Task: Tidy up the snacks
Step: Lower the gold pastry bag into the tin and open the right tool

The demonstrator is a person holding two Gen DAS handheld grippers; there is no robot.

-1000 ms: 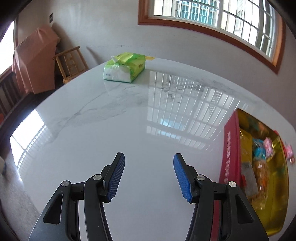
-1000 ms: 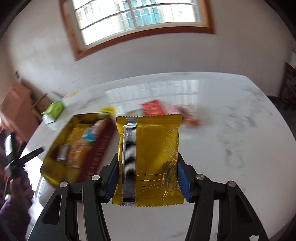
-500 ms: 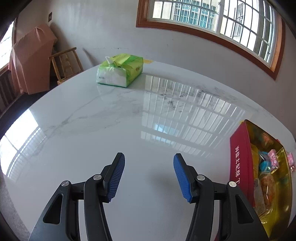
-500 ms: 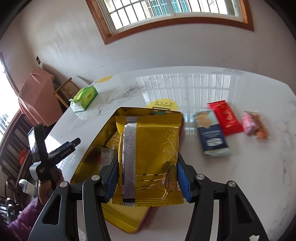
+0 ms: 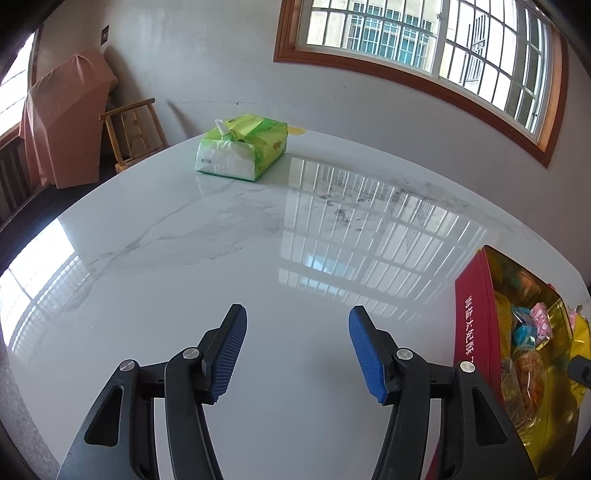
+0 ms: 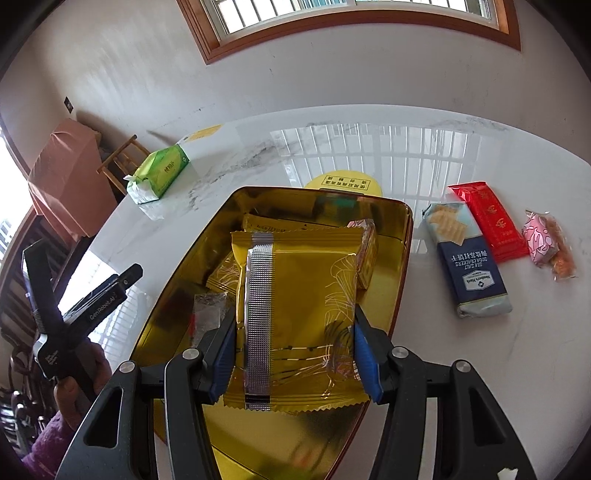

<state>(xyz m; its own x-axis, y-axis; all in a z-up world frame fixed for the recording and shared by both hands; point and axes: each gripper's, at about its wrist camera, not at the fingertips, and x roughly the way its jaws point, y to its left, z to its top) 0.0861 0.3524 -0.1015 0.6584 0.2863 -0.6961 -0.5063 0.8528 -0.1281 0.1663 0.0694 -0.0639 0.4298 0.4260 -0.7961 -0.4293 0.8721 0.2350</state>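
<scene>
Right gripper (image 6: 293, 354) was clenched on a gold packet (image 6: 295, 306), its blue pads (image 6: 364, 360) pressing the packet's two side edges near the bottom. It held the packet upright above the open tin (image 6: 404, 243), seam side facing back, a silver crimped strip running down its left half and thin gold line-work on the right.

Left gripper (image 5: 295, 354) hung over bare table (image 5: 221, 258) with its jaws spread wide and nothing between them, the tin (image 5: 474, 321) just off to its right. In the right view the same tool (image 6: 74, 306) showed at the far left, held in a hand (image 6: 79, 384) with a purple sleeve, level with the tin's near end.

Inside the tin lay more gold packets, a clear-wrapped piece (image 6: 208, 312) near the left wall and a pink-wrapped one (image 6: 364, 230) toward the far right corner. Its walls were shiny gold inside and dark red outside with gold characters.

Right of the tin, on the marble, three snacks lay side by side: a blue cracker pack (image 6: 467, 262), a red pack (image 6: 489, 221) touching it, and a pink-and-orange bag (image 6: 548, 243) a little further out. Just behind the tin sat a yellow round sticker (image 6: 345, 182).

Farther back, a green tissue pack (image 6: 159, 173) rested near the table's far left edge, with a wooden chair (image 6: 123, 162) and a pink covered object (image 6: 64, 184) beyond it, under the window (image 6: 351, 18).
</scene>
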